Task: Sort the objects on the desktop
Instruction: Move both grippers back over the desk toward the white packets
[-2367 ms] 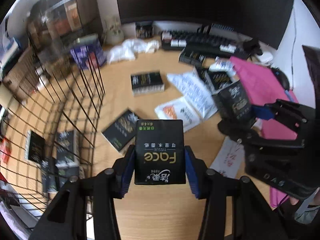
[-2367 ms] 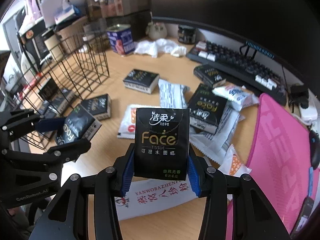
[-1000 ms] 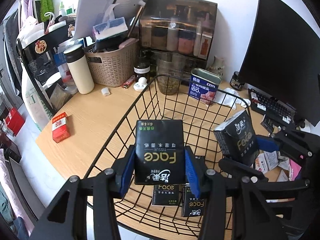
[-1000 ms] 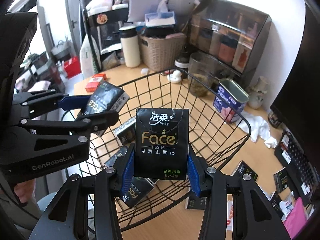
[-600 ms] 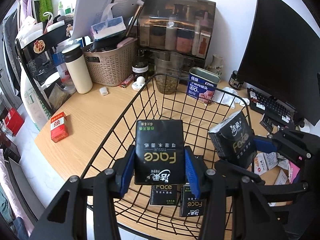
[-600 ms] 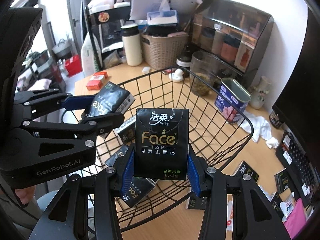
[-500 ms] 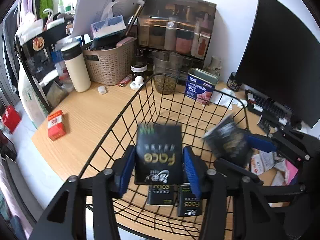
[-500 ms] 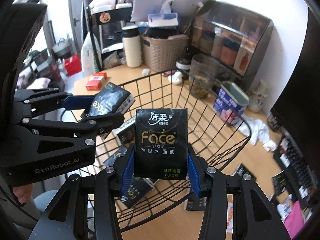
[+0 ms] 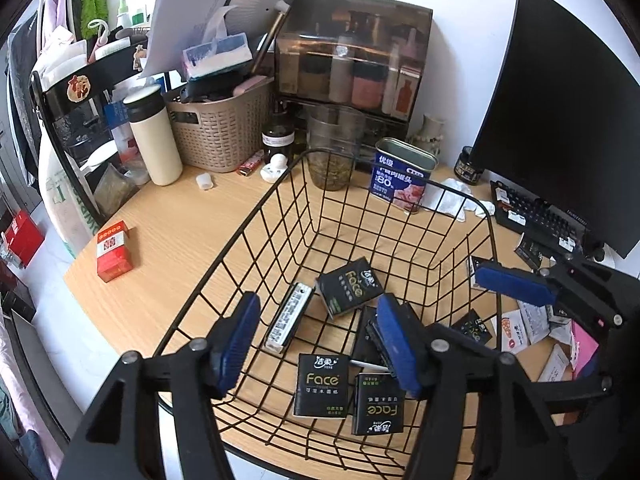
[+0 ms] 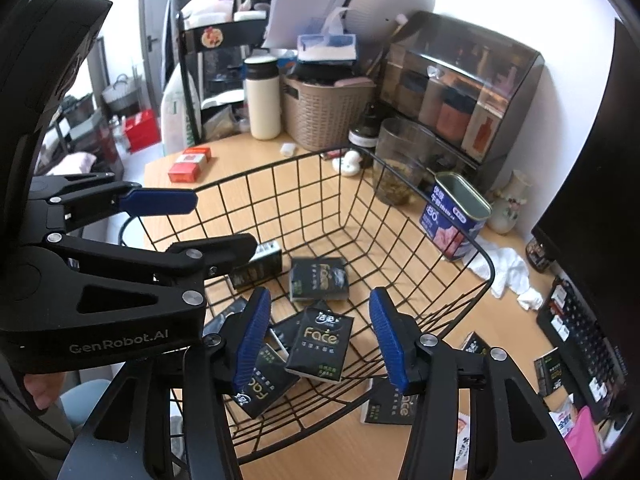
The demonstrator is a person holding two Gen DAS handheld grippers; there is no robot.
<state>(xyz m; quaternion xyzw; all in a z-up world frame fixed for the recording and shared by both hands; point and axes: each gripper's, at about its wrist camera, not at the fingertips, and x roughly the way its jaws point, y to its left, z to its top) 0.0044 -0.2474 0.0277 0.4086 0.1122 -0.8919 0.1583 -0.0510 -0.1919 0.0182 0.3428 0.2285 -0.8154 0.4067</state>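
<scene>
A black wire basket (image 9: 400,184) (image 10: 400,200) stands on the wooden desk and holds several black "Face" tissue packs (image 9: 350,291) (image 10: 320,344). My left gripper (image 9: 316,344) is open and empty above the basket's near side. My right gripper (image 10: 318,338) is open and empty above the basket, and its blue pads (image 9: 512,282) show at the right in the left wrist view. The left gripper's blue fingers (image 10: 160,202) show at the left in the right wrist view. More tissue packs (image 10: 390,404) lie on the desk outside the basket.
A blue tin (image 9: 402,176), a glass jar (image 9: 334,148), a woven basket (image 9: 220,128), a white flask (image 9: 154,132) and a red box (image 9: 114,250) stand around the wire basket. The monitor (image 9: 560,120), keyboard (image 9: 540,216) and loose sachets (image 9: 528,320) are at the right.
Both grippers have opened and let go of their tissue packs. The packs now lie in the basket with the others.
</scene>
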